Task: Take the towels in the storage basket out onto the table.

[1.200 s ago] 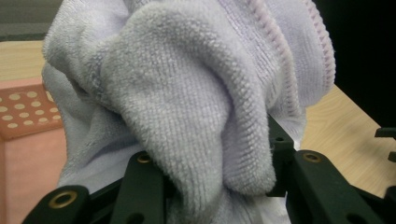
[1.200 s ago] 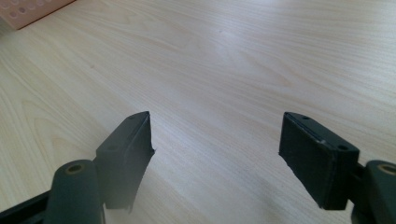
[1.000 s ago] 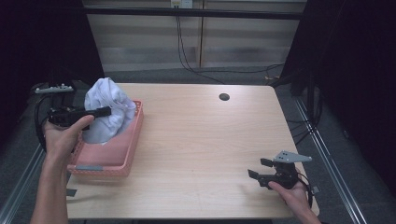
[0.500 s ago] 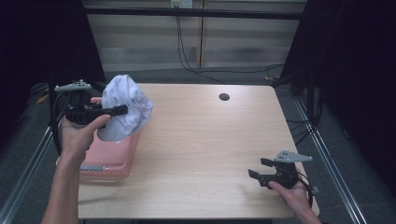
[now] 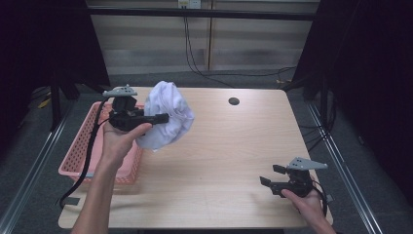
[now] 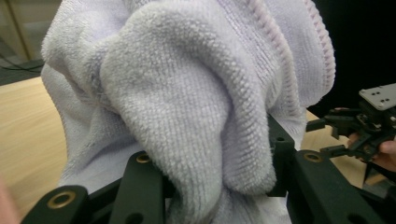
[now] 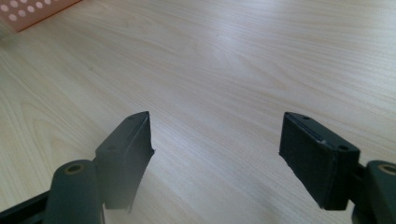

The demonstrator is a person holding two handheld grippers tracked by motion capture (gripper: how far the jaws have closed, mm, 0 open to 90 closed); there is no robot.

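Currently, the left gripper (image 5: 163,118) is clamped on a bunched white towel (image 5: 168,114), which hangs in the air just past the jaw tips, above the near-left part of the table (image 5: 229,146). A pink perforated basket (image 5: 80,153) sits directly below and behind this gripper, touching the table's left edge. The right gripper (image 5: 268,175) rests low at the table's front right, well apart from the towel, jaws spread with nothing between them. A small dark round mark (image 5: 234,101) lies on the table beyond both grippers.
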